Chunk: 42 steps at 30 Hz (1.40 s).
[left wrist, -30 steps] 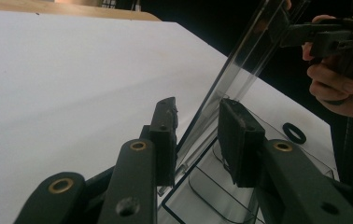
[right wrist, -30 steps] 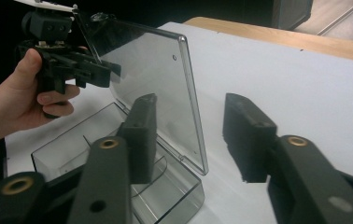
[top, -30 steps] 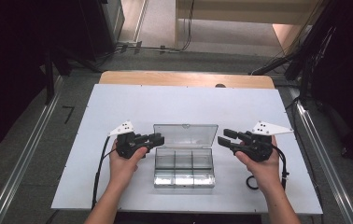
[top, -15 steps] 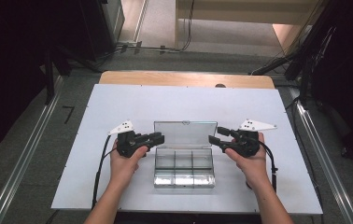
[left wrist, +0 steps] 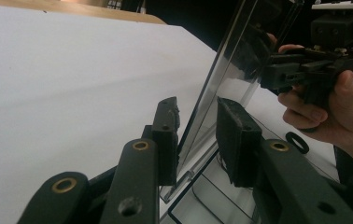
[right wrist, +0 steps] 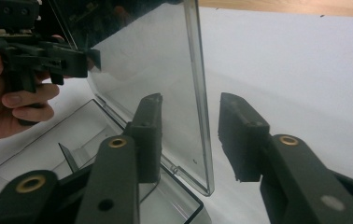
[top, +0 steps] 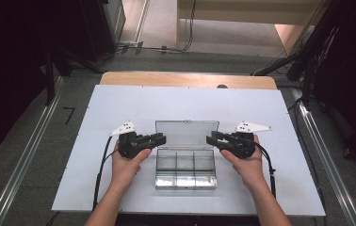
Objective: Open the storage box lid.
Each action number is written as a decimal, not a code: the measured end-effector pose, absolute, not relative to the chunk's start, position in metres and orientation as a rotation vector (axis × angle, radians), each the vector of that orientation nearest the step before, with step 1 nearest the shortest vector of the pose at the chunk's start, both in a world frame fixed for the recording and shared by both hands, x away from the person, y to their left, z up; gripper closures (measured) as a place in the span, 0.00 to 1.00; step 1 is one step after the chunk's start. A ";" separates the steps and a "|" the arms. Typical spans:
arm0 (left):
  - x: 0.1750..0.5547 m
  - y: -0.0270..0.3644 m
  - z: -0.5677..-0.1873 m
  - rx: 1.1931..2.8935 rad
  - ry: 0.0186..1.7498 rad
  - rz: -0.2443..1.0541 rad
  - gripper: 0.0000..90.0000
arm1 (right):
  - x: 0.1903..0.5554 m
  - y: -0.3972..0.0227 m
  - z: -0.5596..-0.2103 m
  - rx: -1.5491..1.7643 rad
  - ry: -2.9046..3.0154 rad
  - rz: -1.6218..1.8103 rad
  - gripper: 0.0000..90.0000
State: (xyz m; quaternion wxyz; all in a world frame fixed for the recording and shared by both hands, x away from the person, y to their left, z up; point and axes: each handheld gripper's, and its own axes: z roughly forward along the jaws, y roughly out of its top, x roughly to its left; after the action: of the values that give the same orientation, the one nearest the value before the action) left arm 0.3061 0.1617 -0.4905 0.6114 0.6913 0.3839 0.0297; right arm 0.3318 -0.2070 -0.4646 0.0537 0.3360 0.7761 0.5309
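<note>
Left gripper (left wrist: 197, 135) is open, one jaw on each side of the left edge of the clear lid (top: 187, 133), with gaps on both sides, so it's got hold of nothing yet. Right gripper (right wrist: 189, 135) is the same deal on the other edge: jaws parted, lid edge standing between them, not pinched.

The lid stands up nearly vertical off the back of the clear plastic box (top: 185, 168), hinged along the far side. Its long axis runs left to right across the white table (top: 96, 122), so each gripper comes at a short edge from its own side, about level with each other. Neither hand looks closer than the other.

The box sits mid-table, just in front of the person, dividers inside, and looks empty as far as I can tell. My guess is the lid gets gripped from both ends next.
</note>
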 end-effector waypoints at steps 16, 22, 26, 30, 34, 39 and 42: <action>0.309 0.161 -0.493 1.578 0.912 0.066 0.79 | 0.333 -0.203 -0.470 1.036 2.345 1.608 0.76; 0.311 0.162 -0.494 1.565 0.927 0.052 0.80 | 0.334 -0.203 -0.472 1.079 2.330 1.615 0.77; 0.312 0.163 -0.495 1.557 0.931 0.032 0.81 | 0.335 -0.204 -0.472 1.088 2.330 1.626 0.77; 0.314 0.163 -0.496 1.558 0.942 0.017 0.83 | 0.336 -0.204 -0.473 1.123 2.331 1.629 0.79; 0.315 0.163 -0.497 1.549 0.955 0.007 0.83 | 0.337 -0.205 -0.474 1.138 2.331 1.633 0.79; 0.317 0.163 -0.498 1.552 0.964 0.000 0.84 | 0.337 -0.205 -0.475 1.161 2.327 1.626 0.79; 0.318 0.162 -0.497 1.566 0.967 0.014 0.84 | 0.338 -0.204 -0.477 1.176 2.321 1.625 0.79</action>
State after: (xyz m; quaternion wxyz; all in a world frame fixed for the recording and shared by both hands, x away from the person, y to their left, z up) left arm 0.3178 0.1620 -0.4971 0.6054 0.6771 0.4182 0.0062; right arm 0.3378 -0.2044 -0.4766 0.0371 0.3832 0.7560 0.5293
